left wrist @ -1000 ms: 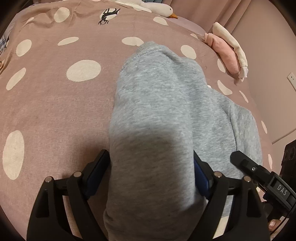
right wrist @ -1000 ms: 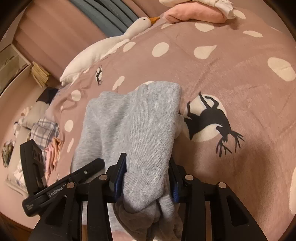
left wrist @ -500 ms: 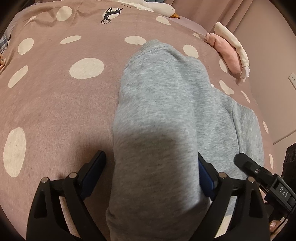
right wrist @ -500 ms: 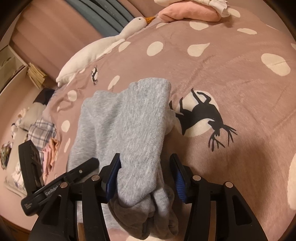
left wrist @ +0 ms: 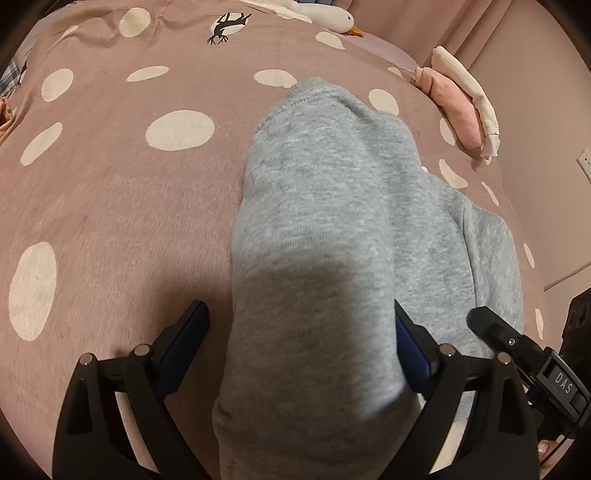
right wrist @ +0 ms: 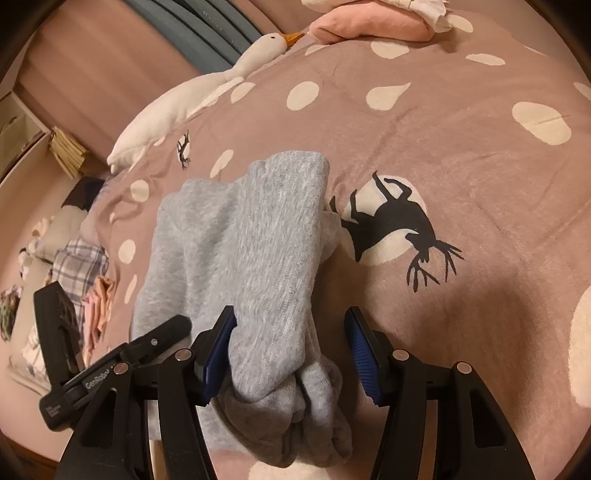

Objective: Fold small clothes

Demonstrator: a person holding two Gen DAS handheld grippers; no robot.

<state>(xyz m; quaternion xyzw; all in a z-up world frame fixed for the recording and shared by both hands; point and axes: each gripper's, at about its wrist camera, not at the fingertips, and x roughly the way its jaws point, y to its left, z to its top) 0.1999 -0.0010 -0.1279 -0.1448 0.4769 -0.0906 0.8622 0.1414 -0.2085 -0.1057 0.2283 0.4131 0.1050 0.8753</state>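
On the left side we hold the left tongs (left wrist: 299,339) spread wide over the bed (left wrist: 110,206), whose mauve cover is dotted with cream spots. The grey garment (left wrist: 325,236) runs up between the two blue pads: the left pad (left wrist: 184,343) stands clear of the cloth with bedcover showing in the gap, while the right pad (left wrist: 410,350) sits right against the garment's edge, so nothing is pinched there. The garment lies folded lengthwise on the bed, its ribbed hem pointing away from us toward the far side. A stuffed goose (left wrist: 325,14) lies at the far edge, and a pink folded item (left wrist: 454,107) with a cream one on top rests near the far right corner.

Moving to the right, our right tongs (right wrist: 291,339) are about half spread and opening. The same grey garment (right wrist: 251,236) passes between them, bunched in thick folds at the near end. The left pad (right wrist: 219,347) touches the cloth's side; the right pad (right wrist: 364,354) stands apart from it, with bedcover visible between. So the cloth is between the fingers but not clamped. Just right of the garment the cover (right wrist: 461,155) shows a black deer printed on a cream disc (right wrist: 388,225). In the right wrist view the left tongs' black body (right wrist: 110,369) shows at lower left, beside the garment's other edge, and a plaid cloth (right wrist: 77,258) lies beyond it at the bed's left side.
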